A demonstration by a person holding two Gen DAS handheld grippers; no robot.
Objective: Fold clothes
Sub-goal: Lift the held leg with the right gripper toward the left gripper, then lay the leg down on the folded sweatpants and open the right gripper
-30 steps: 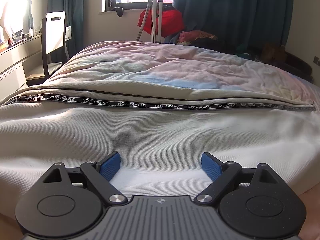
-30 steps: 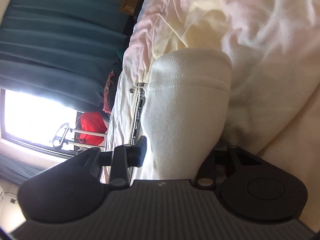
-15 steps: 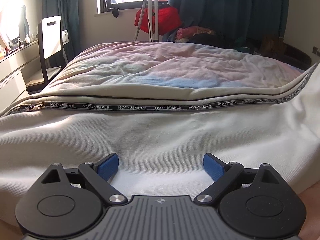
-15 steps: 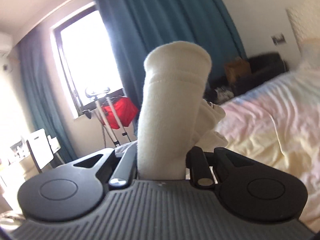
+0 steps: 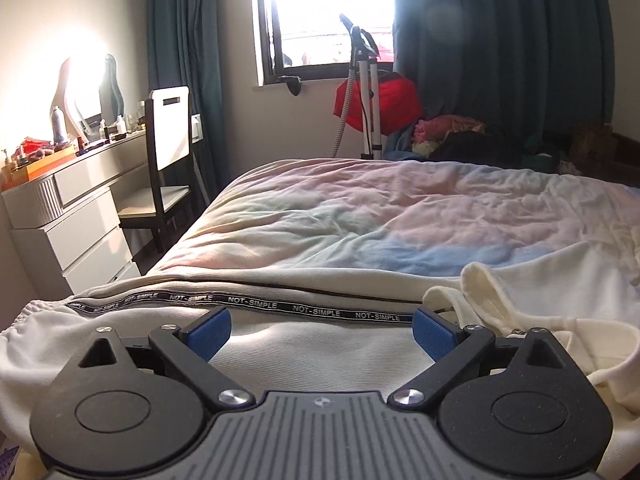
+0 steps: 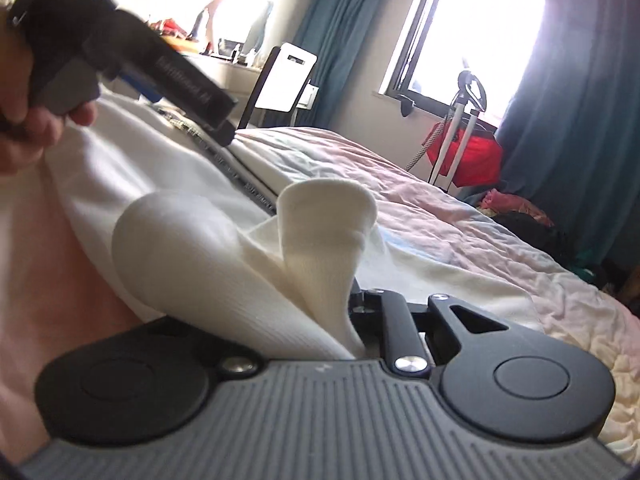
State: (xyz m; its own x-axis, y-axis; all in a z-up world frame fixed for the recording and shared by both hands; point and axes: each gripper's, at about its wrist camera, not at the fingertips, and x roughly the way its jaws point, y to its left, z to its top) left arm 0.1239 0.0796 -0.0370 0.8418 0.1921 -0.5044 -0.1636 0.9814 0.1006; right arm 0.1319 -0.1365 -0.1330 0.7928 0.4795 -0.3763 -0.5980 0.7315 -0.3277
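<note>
The cream ribbed-knit garment [image 5: 320, 352] lies across the near edge of the bed [image 5: 400, 216], which carries a crumpled pastel quilt. A black woven tape [image 5: 256, 304] printed with repeated white lettering runs along the garment. The left gripper [image 5: 322, 326] sits low over the fabric with its blue textured pads [image 5: 208, 330] spread wide, nothing between them. The right gripper [image 6: 352, 344] is clamped on a soft ribbed cuff [image 6: 328, 220], which stands up in a rounded fold beside a second rolled fold [image 6: 192, 248]. A hand [image 6: 28, 120] grips the left tool's handle.
</note>
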